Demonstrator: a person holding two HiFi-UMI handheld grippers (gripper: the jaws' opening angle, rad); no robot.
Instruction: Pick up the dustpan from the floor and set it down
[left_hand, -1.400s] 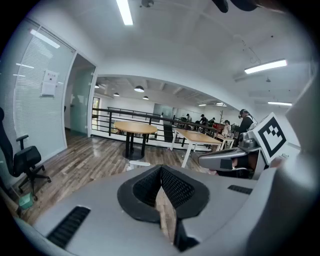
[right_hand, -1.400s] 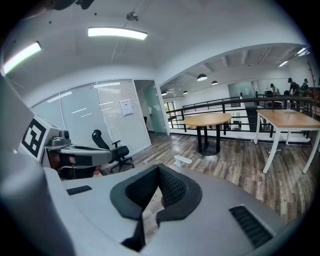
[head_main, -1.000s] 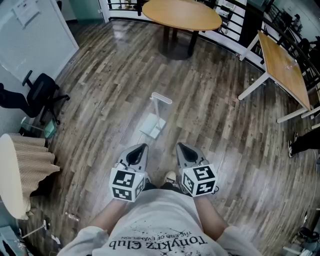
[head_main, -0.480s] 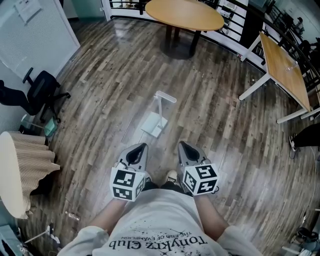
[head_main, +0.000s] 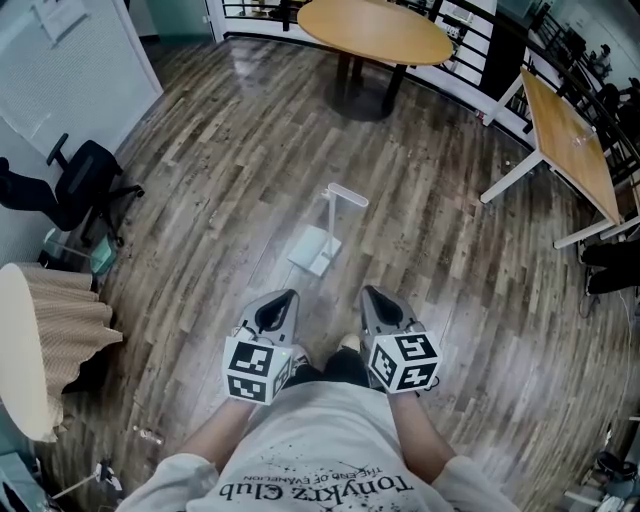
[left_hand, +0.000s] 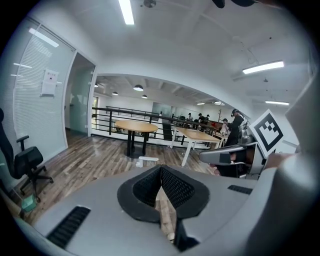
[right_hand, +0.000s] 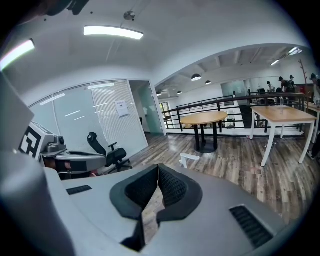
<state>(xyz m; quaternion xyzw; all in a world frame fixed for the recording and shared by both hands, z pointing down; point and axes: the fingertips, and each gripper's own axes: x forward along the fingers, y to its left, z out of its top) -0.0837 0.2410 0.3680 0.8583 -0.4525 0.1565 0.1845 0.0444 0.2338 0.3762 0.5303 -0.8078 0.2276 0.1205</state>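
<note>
My left gripper (head_main: 283, 300) and right gripper (head_main: 373, 296) point ahead, jaws pressed together and empty, because the dustpan (head_main: 312, 250) stands on the floor (head_main: 200, 180) at twelve o'clock, handle up, beyond reach.

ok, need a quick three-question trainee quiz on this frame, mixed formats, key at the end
1. True or false: the left claw holds the dustpan.
2. Which stands on the floor beyond the dustpan? A. round table B. sofa C. fridge
3. Fill in: the right claw has its jaws ___.
Key: 1 false, the dustpan stands on the floor ahead of both claws; 2 A; 3 shut, nothing between them.
</note>
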